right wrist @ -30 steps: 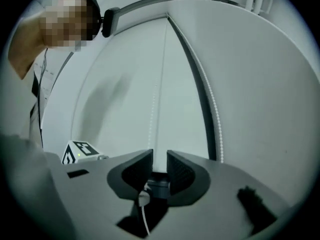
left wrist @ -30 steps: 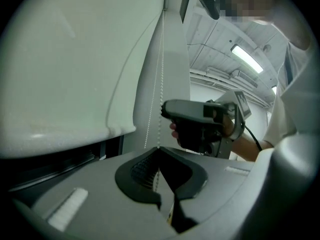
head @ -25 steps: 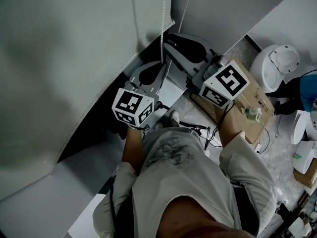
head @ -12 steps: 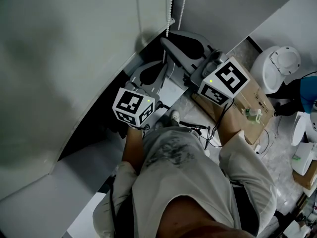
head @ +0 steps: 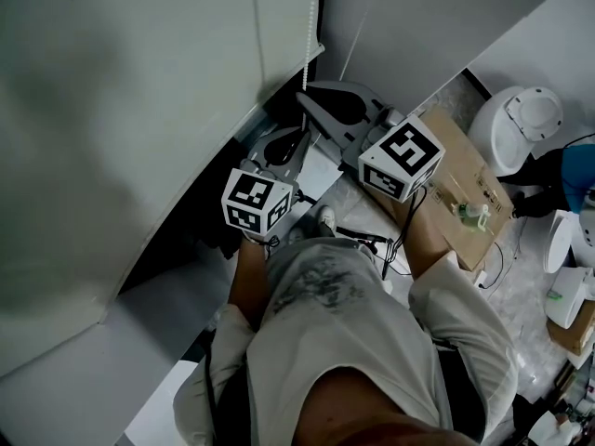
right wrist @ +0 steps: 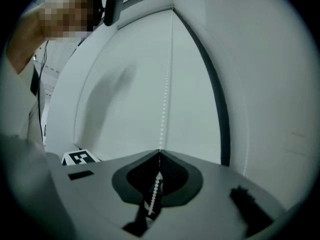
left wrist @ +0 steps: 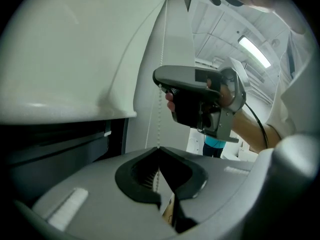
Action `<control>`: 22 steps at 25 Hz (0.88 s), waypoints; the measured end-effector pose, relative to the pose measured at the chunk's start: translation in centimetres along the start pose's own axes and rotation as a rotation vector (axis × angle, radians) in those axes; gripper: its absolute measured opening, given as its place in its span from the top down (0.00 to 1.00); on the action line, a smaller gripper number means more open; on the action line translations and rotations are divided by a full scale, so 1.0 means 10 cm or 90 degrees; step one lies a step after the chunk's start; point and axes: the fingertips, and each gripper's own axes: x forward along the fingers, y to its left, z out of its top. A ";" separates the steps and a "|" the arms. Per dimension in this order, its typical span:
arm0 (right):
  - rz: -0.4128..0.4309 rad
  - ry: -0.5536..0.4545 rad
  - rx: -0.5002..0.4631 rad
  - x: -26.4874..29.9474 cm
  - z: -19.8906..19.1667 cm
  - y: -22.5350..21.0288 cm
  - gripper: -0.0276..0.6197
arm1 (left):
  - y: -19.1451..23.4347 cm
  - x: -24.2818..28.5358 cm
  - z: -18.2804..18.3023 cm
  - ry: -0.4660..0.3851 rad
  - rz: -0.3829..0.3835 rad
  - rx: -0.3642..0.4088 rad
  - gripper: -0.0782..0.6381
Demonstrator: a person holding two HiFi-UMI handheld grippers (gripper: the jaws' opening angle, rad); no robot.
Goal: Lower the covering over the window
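Note:
A white roller blind (head: 139, 110) hangs over the window, its bottom rail (left wrist: 75, 109) level with my hands. Its white bead chain (head: 311, 17) drops beside the blind's edge. My right gripper (head: 302, 100) has just been closing, and its jaws are now shut on the chain (right wrist: 165, 99), which runs down between them (right wrist: 159, 151). Lower on the same chain (left wrist: 160, 114), my left gripper (left wrist: 159, 149) is shut on it too. In the head view the left gripper (head: 296, 142) sits just below and left of the right one.
A dark window sill (head: 186, 240) runs under the blind. A cardboard box (head: 474, 193) lies on the floor at the right, with a white round appliance (head: 521, 119) behind it. My legs in grey shorts (head: 344, 342) fill the foreground.
Both grippers have come down along the chain. The right gripper's jaws, apart earlier, have closed on the chain. The left has stayed shut on it.

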 end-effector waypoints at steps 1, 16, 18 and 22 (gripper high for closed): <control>0.001 0.007 0.007 0.00 -0.07 0.00 0.93 | 0.01 0.01 -0.07 0.009 0.002 -0.005 0.88; -0.005 0.049 0.044 0.04 -0.53 0.01 0.93 | 0.13 0.09 -0.51 0.051 0.014 -0.044 0.88; -0.011 0.048 0.039 0.04 -0.50 0.01 0.93 | 0.12 0.08 -0.47 0.050 0.015 -0.040 0.87; -0.021 0.051 0.019 0.03 -0.51 0.00 0.93 | 0.11 0.07 -0.48 0.038 0.015 -0.038 0.87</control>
